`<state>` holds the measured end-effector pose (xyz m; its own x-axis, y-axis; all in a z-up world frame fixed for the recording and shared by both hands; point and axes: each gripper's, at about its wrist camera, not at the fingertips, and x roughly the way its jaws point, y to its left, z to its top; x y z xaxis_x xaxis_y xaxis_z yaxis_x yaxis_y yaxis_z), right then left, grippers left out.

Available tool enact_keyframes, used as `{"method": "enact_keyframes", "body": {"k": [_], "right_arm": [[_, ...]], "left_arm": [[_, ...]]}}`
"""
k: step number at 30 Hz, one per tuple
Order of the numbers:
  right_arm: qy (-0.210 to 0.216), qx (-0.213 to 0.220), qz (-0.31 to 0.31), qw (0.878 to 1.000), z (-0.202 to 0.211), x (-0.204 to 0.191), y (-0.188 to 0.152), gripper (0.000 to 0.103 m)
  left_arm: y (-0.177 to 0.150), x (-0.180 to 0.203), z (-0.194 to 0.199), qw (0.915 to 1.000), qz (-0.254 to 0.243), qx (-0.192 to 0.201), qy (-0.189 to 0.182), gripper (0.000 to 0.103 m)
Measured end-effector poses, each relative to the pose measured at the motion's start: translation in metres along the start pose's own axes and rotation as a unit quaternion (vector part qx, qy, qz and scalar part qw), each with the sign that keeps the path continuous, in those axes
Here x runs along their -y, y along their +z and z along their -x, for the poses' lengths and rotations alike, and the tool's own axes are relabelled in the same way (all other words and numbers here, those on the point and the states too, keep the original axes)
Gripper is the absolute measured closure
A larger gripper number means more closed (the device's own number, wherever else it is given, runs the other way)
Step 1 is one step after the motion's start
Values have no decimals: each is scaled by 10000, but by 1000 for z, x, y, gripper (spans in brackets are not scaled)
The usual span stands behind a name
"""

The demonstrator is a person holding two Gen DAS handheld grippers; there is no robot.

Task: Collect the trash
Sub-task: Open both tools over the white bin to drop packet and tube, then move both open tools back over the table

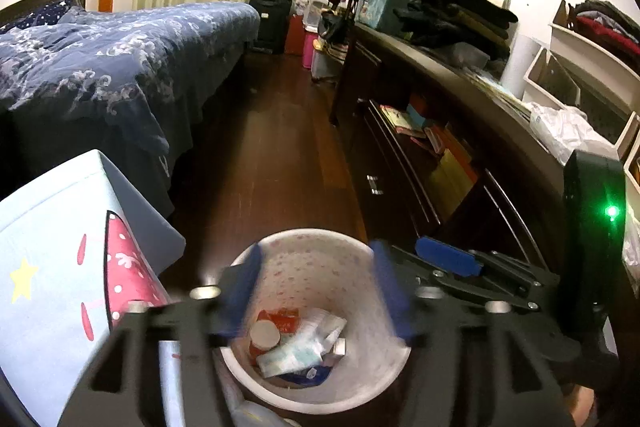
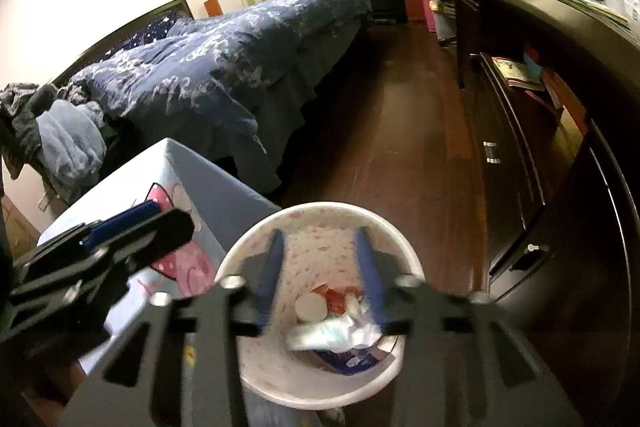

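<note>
Left tongs [image 1: 316, 291] and right tongs [image 2: 320, 279] side by side above trash bin [image 1: 276, 383], both spread apart, empty

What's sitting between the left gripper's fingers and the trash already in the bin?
Nothing. In the left wrist view the left gripper is open and empty above the white bin; only air separates its fingers from the trash at the bottom.

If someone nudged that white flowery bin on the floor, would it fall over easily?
Probably fairly easily: the white, pink-flowered plastic waste bin looks thin-walled and light. It holds only a little crumpled trash, so little weight steadies it. On the smooth wooden floor it might slide before tipping.
</note>
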<state>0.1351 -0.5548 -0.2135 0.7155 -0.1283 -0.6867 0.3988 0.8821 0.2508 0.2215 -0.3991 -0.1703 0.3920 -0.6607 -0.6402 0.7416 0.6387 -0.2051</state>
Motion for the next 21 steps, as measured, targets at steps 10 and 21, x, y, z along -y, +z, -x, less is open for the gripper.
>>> {"method": "enact_keyframes", "body": {"k": [10, 21], "right_arm": [[7, -4, 32, 10000, 8, -5, -4, 60], [590, -27, 799, 9951, 29, -102, -18, 52]], "left_arm": [[2, -20, 36, 9974, 174, 390, 576, 21], [-19, -78, 114, 9693, 340, 751, 2317, 15]]}}
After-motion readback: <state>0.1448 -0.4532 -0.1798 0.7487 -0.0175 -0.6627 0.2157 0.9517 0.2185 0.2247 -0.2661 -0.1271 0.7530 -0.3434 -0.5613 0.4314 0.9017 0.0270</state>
